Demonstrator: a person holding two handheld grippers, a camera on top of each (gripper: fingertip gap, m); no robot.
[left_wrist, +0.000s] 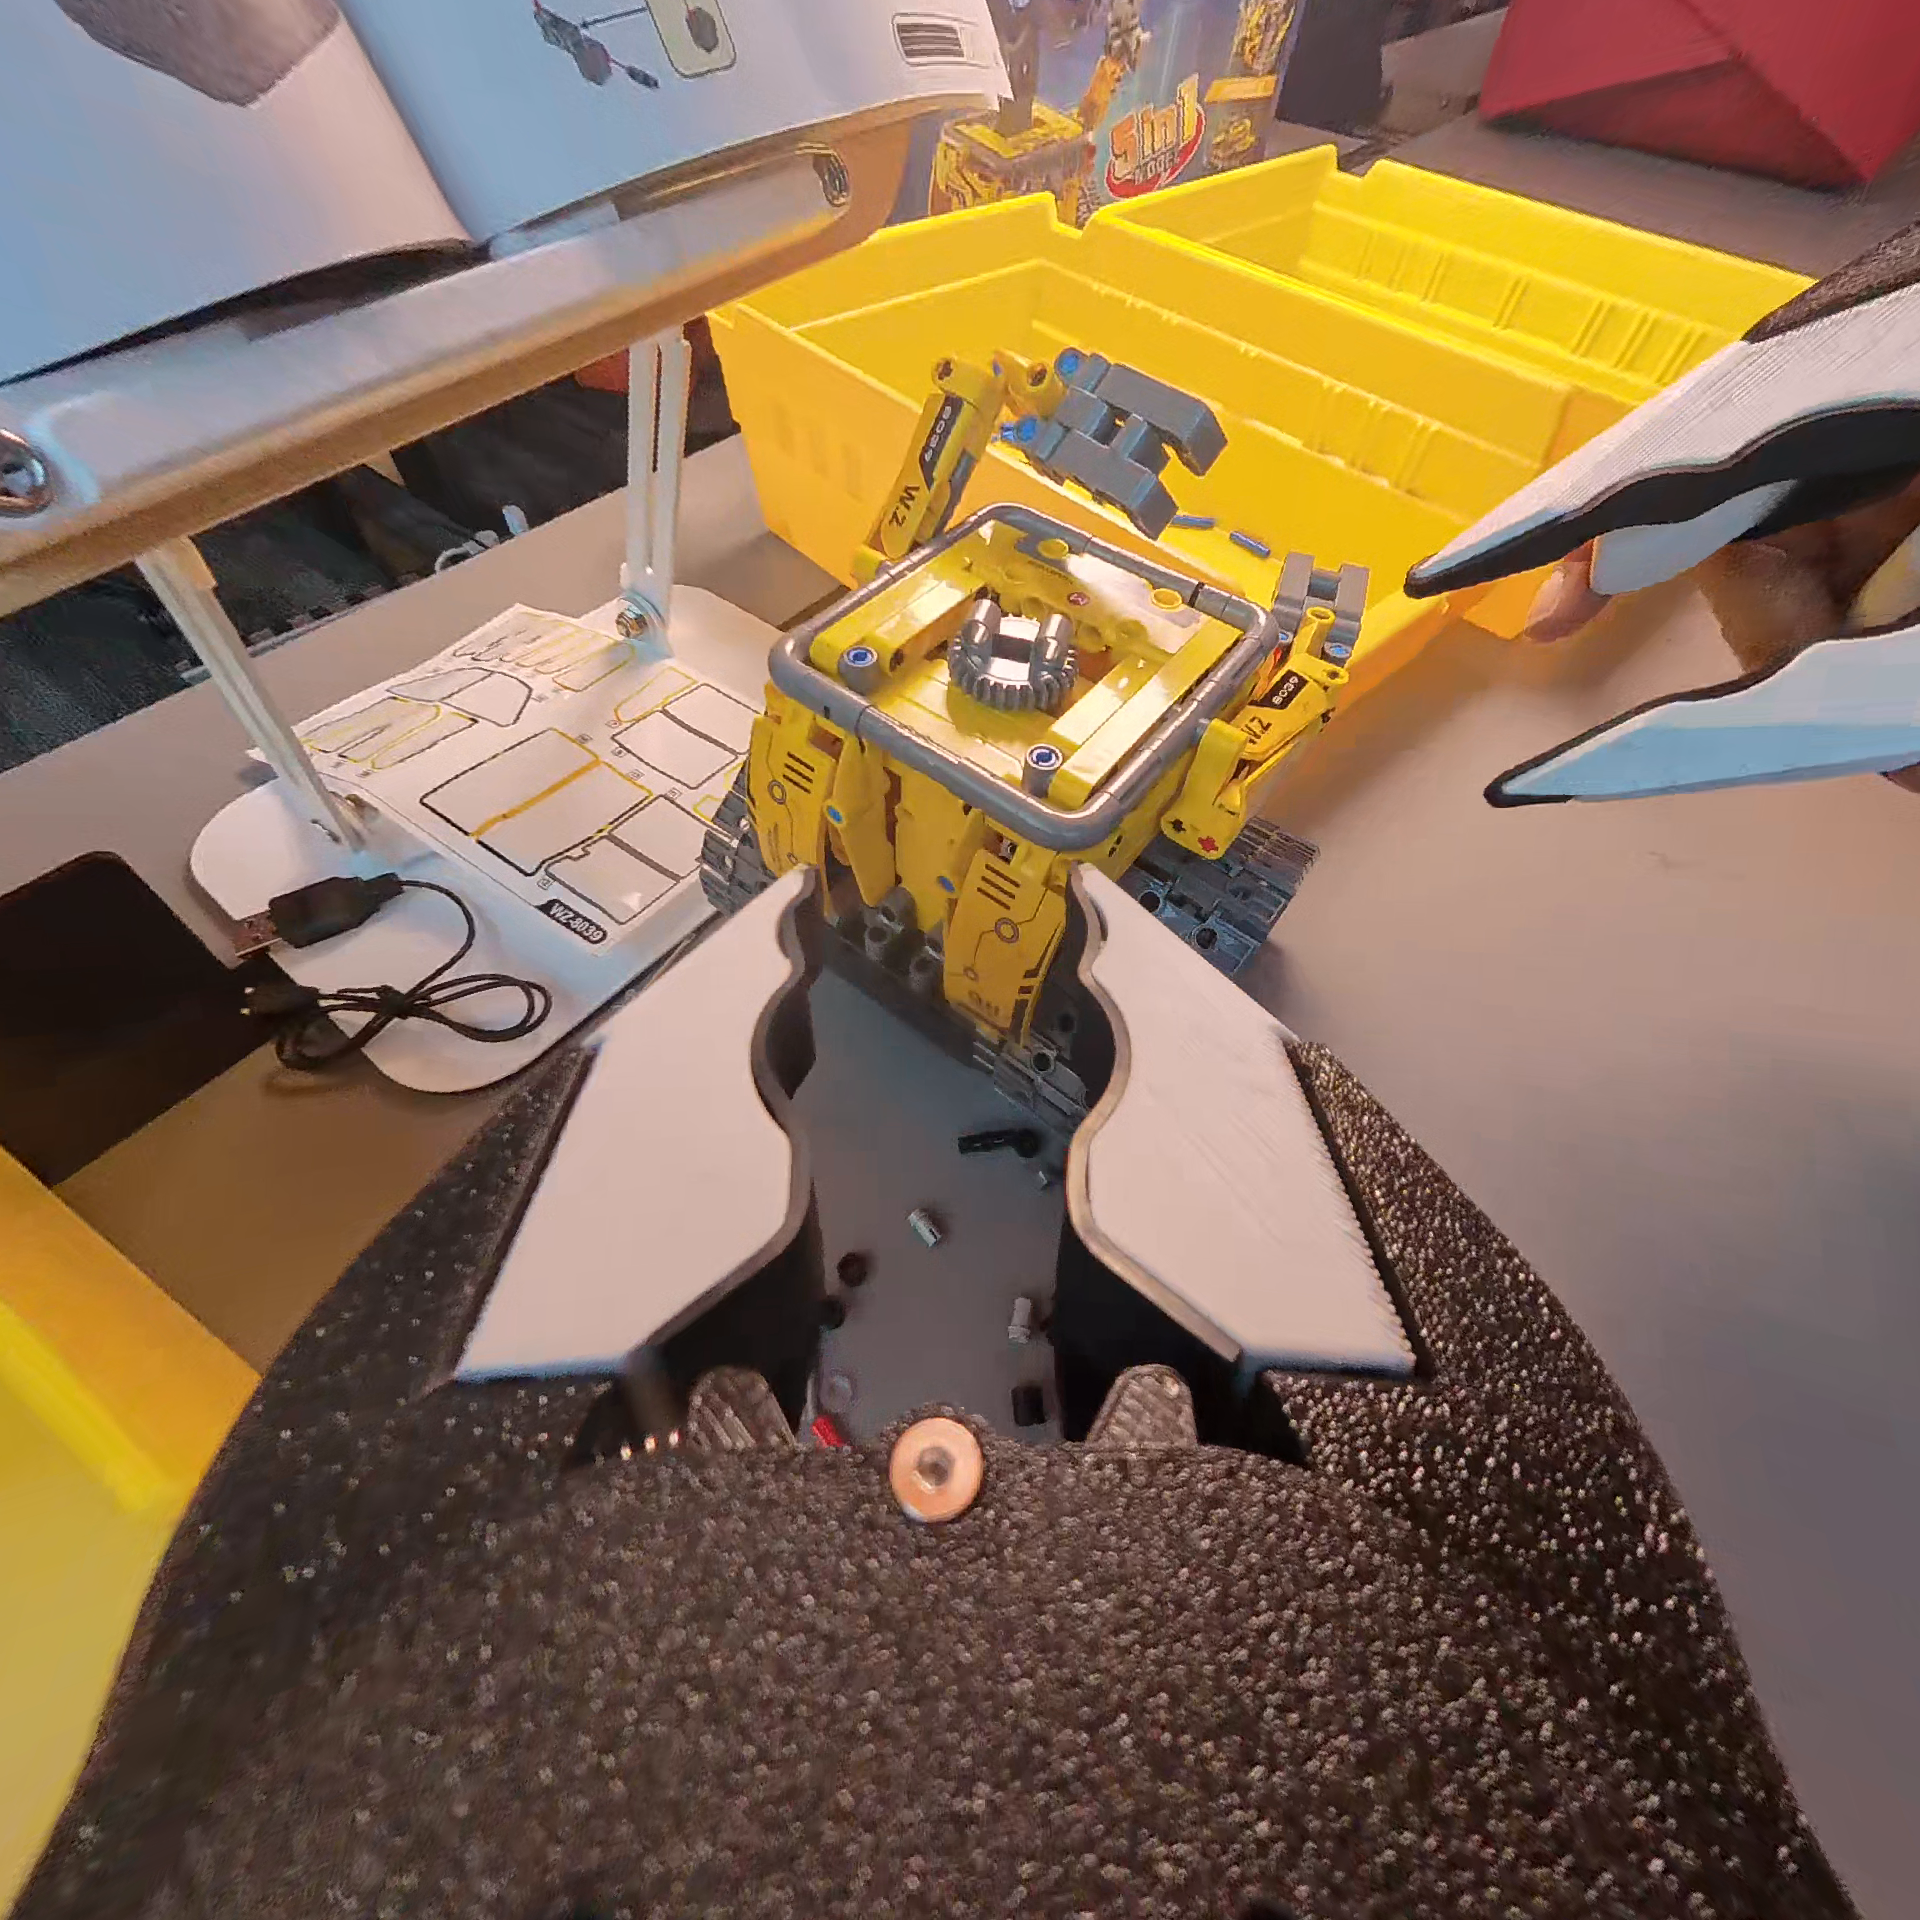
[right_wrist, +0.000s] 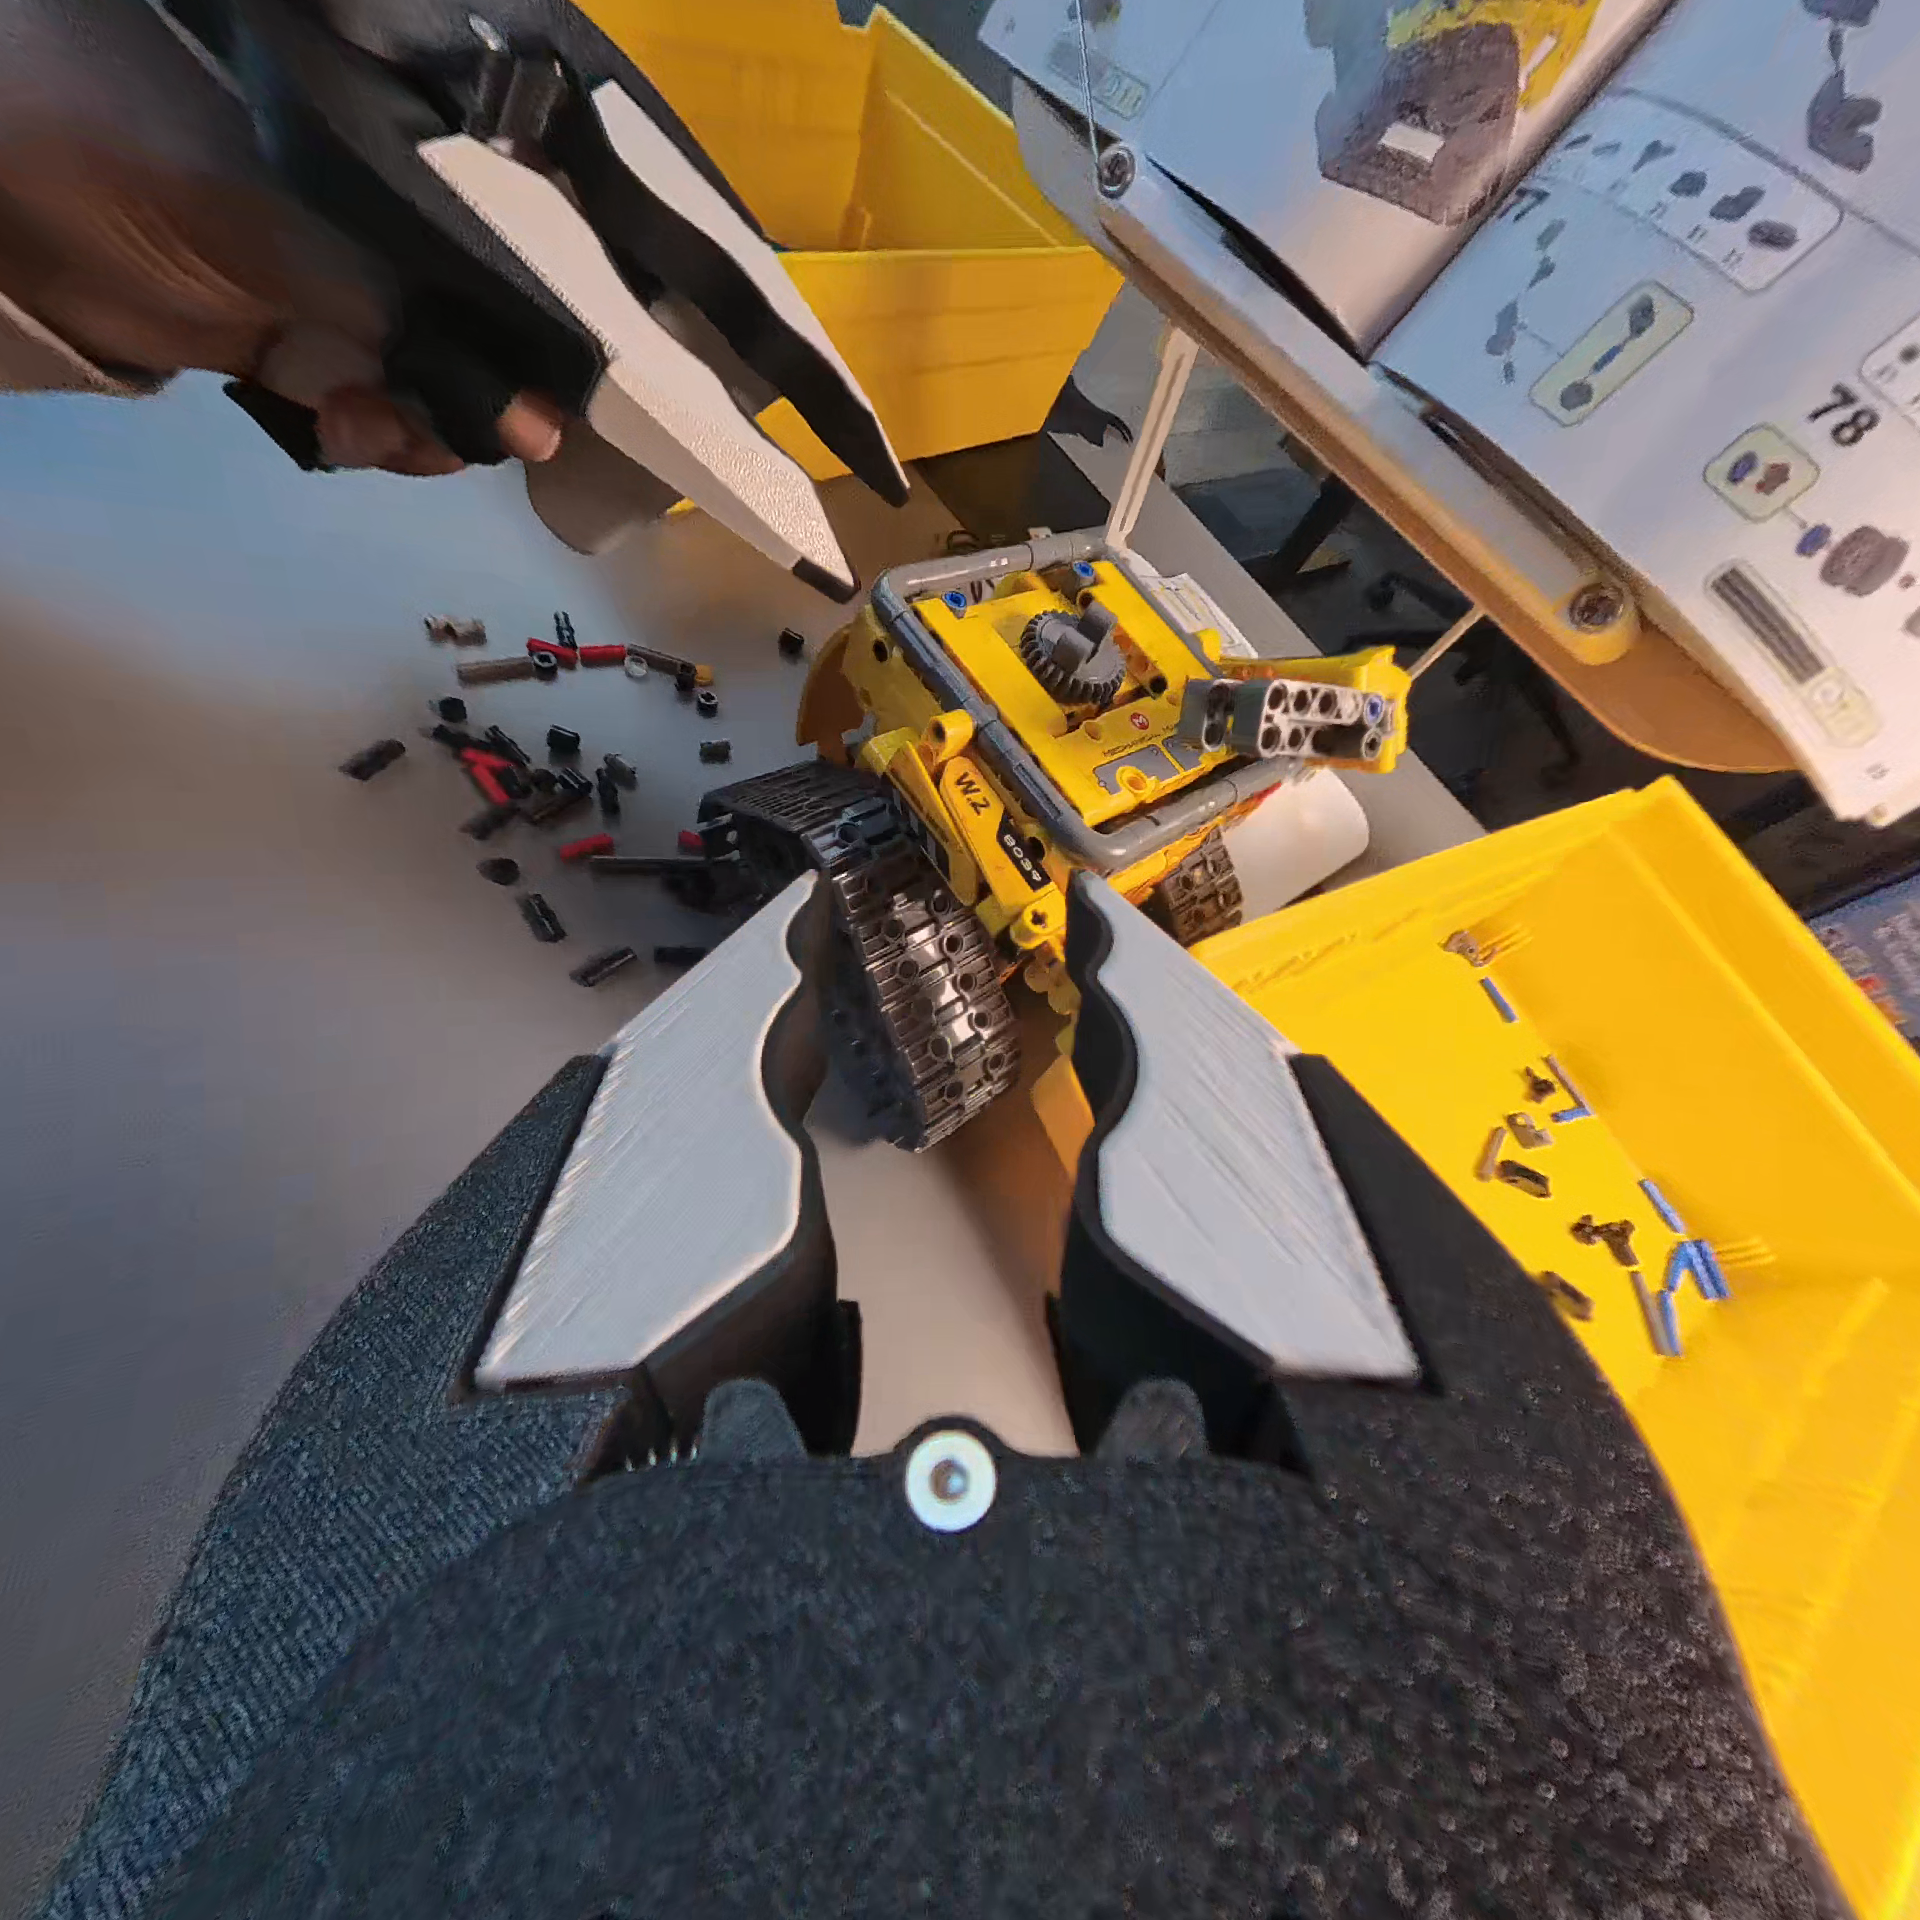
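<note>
Left wrist view first: the left gripper (left_wrist: 940, 904) has its jaws spread fairly wide and holding nothing, tips right at the near lower side of the yellow brick-built tracked robot (left_wrist: 1023, 727), one to each side of it, though I can't tell if they actually touch. The model stands on the grey bench (left_wrist: 1558, 1039), up against the yellow sorting bins (left_wrist: 1195, 312) along the far edge. Its body looks mostly built, with a grey gear (left_wrist: 1010, 665) sitting bare on top, so the top looks unfinished to me. Loose small pieces (left_wrist: 935, 1226) lie on the bench between the jaws, and a sticker sheet (left_wrist: 540, 769) plus a black USB cable (left_wrist: 343, 935) sit on the white foot of a stand holding an instruction booklet (left_wrist: 416, 125). The right gripper (left_wrist: 1455, 691) hangs off to the right, jaws parted, empty. Right wrist view: the right gripper's jaws are open too, nothing in them, pointing at the model's dark track (right_wrist: 914, 987). A scatter of black and red pins (right_wrist: 561, 769) lies on the bench to the left of the model, and more parts lie in a yellow bin (right_wrist: 1621, 1143) at right, so plenty seems left to fit.
</note>
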